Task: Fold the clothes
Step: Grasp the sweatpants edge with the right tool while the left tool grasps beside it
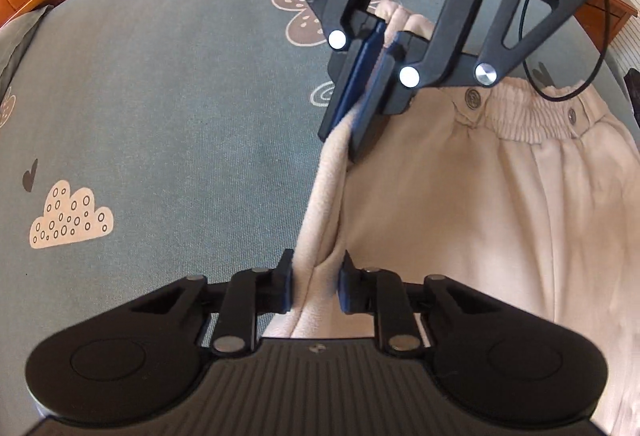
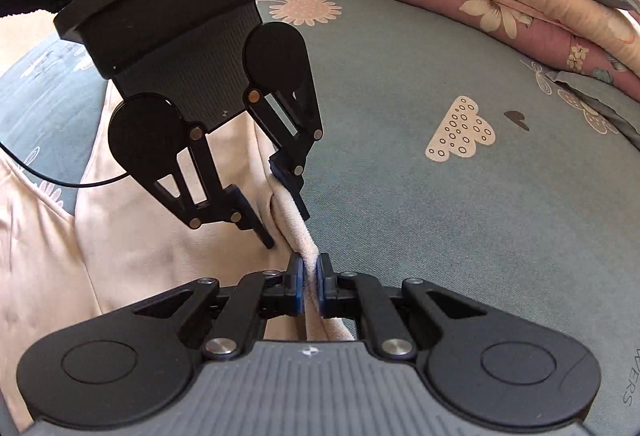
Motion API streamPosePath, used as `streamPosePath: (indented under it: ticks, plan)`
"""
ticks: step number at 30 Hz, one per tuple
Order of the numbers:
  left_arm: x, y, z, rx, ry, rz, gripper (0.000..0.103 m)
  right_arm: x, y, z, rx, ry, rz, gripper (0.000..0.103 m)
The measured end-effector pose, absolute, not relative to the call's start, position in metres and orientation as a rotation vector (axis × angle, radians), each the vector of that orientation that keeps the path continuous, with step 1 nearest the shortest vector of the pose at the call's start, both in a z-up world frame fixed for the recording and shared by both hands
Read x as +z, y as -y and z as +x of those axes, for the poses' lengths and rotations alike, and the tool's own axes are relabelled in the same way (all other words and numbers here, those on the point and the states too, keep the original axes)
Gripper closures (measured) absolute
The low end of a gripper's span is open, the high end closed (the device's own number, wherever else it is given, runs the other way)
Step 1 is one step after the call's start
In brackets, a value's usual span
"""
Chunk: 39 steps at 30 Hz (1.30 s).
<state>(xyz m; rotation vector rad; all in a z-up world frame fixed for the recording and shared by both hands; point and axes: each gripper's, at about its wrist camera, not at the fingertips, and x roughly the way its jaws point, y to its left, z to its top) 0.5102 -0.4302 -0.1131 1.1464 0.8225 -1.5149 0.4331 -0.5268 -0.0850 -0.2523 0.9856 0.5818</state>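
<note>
On the bed's blue-grey printed sheet [image 1: 160,108] lie beige trousers [image 1: 460,196], waistband up by the right hand-held gripper [image 1: 370,92], which pinches their raised side edge. Just beside it along the same fold, the left hand-held gripper [image 1: 316,286] has its pads pressed against that edge too.

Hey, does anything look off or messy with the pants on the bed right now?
Nothing stands out. The beige pants lie flat on the bedsheet; the left gripper and right gripper each pinch one side edge.
</note>
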Motion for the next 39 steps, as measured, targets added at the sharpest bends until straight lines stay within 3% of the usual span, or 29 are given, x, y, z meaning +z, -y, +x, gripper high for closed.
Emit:
streamPosePath:
  ticks: [2,4,5,6,9,13,14,15,16,20,24,35,39]
  plan:
    - [-0.111,0.426,0.507,-1.514,-0.806,1.142,0.090,-0.083,0.525,0.430,0.598,-0.988,-0.270,0.093]
    - [-0.109,0.421,0.502,-1.515,-0.779,1.144,0.091,-0.081,0.526,0.429,0.601,-0.979,-0.292,0.077]
    - [-0.108,0.419,0.500,-1.516,-0.779,1.140,0.092,-0.081,0.529,0.431,0.607,-0.970,-0.291,0.050]
    - [-0.108,0.418,0.499,-1.518,-0.781,1.136,0.092,-0.081,0.532,0.434,0.612,-0.961,-0.290,0.040]
    - [-0.106,0.414,0.494,-1.515,-0.753,1.141,0.092,-0.085,0.537,0.450,0.664,-1.003,-0.230,0.038]
    - [-0.103,0.411,0.489,-1.512,-0.738,1.150,0.091,-0.109,0.517,0.466,0.748,-1.085,-0.271,0.038]
    - [-0.103,0.410,0.488,-1.508,-0.732,1.160,0.087,-0.120,0.508,0.467,0.752,-1.117,-0.326,0.052]
    - [-0.103,0.407,0.487,-1.504,-0.720,1.186,0.084,-0.125,0.503,0.466,0.762,-1.139,-0.355,0.088]
    - [-0.104,0.404,0.486,-1.499,-0.706,1.213,0.082,-0.127,0.500,0.466,0.759,-1.153,-0.364,0.090]
    - [-0.106,0.388,0.488,-1.468,-0.673,1.315,0.057,-0.112,0.494,0.453,0.734,-1.093,-0.388,0.091]
    - [-0.110,0.375,0.498,-1.447,-0.708,1.404,0.053,-0.097,0.487,0.437,0.731,-1.040,-0.433,0.092]
    - [-0.127,0.341,0.527,-1.430,-0.769,1.738,0.053,-0.065,0.465,0.396,0.780,-0.968,-0.557,0.092]
    - [-0.145,0.317,0.543,-1.347,-0.839,1.849,0.059,-0.057,0.469,0.391,0.769,-0.952,-0.539,0.092]
